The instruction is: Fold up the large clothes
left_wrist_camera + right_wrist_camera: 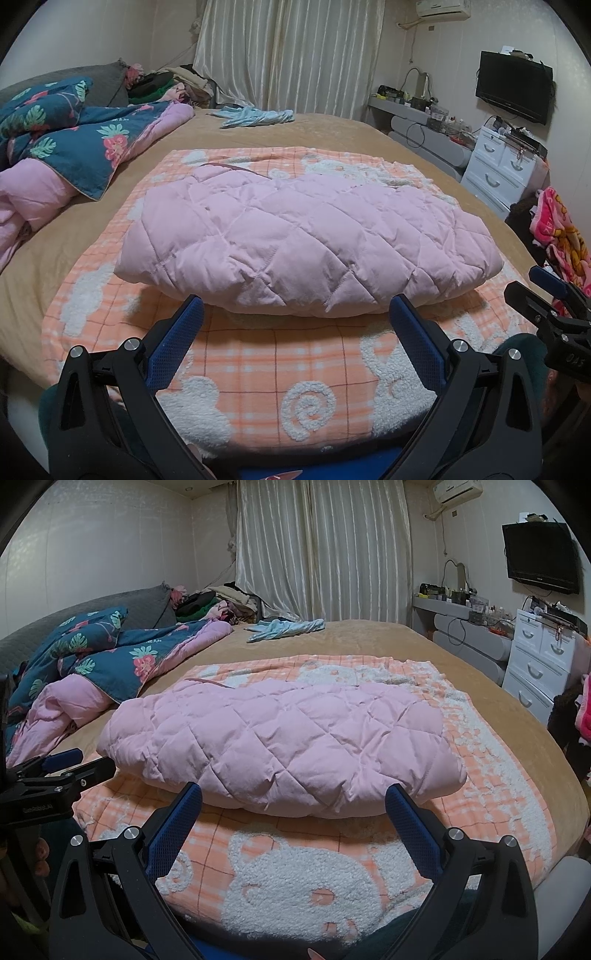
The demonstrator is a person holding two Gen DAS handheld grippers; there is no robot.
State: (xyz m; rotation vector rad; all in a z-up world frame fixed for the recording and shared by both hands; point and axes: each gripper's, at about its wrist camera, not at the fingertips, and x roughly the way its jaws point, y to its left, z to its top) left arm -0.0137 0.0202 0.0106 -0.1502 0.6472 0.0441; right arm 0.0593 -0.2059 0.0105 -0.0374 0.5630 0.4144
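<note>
Currently the pink diamond-quilted padded garment (306, 236) (284, 746) lies as a folded bundle on the orange plaid fleece blanket with white bear patches (258, 373) (280, 853), which is spread on the tan-covered bed (332, 129) (369, 638).

Left gripper (295, 314): blue-padded fingers spread wide, holding nothing, tips just short of the bundle's near edge. Right gripper (294, 799): same, fingers wide apart, empty, just short of the near edge. Each gripper shows at the edge of the other's view.

Other items on the bed: teal floral duvet with pink lining (74, 136) (110, 657) bunched at left, light blue cloth (255, 116) (284, 627) near the far edge.

Containers: white drawer cabinet (498, 162) (543, 664) at right, drawers closed, contents not visible; clutter on top, too small to identify.
</note>
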